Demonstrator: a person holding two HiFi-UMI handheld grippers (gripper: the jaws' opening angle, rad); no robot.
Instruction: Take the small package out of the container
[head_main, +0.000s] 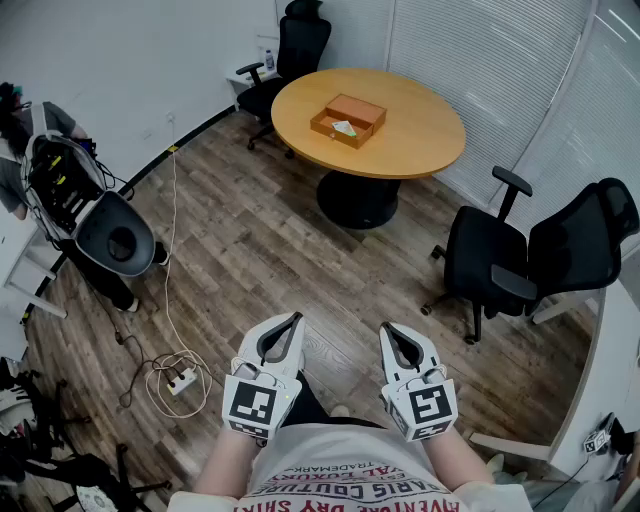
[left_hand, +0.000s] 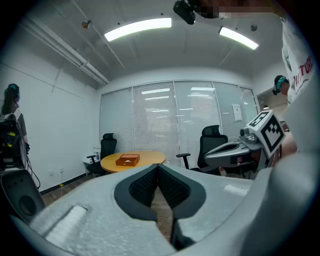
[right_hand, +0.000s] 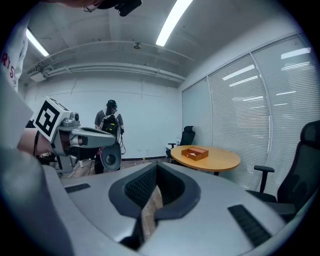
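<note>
Closest to me are my two grippers, held low in front of my chest. The left gripper (head_main: 290, 322) has its jaws brought together, tips touching, with nothing between them. The right gripper (head_main: 388, 332) is the same: pads closed on each other and empty. Through each gripper's own view I see only bare wood floor behind the closed tips.

I judge that the task has not really started; this is the approach. The container (head_main: 348, 120) is well apart from me, at about twelve o'clock, on the round table (head_main: 420, 150) across the room. No gripper is anywhere near it. Next I need to cross the open floor to the table, keeping off the cable and power strip (head_main: 181, 379) at my nine o'clock and the office chairs (head_main: 500, 265) at two o'clock. I then have to spread one pair of jaws before reaching down into the box.

The container is an orange-brown box with its lid laid back, so the inside is open from above. The small package (head_main: 343, 127) shows as a pale white-and-green scrap lying in the nearer compartment. It is too small from here to tell its shape or how it lies.
</note>
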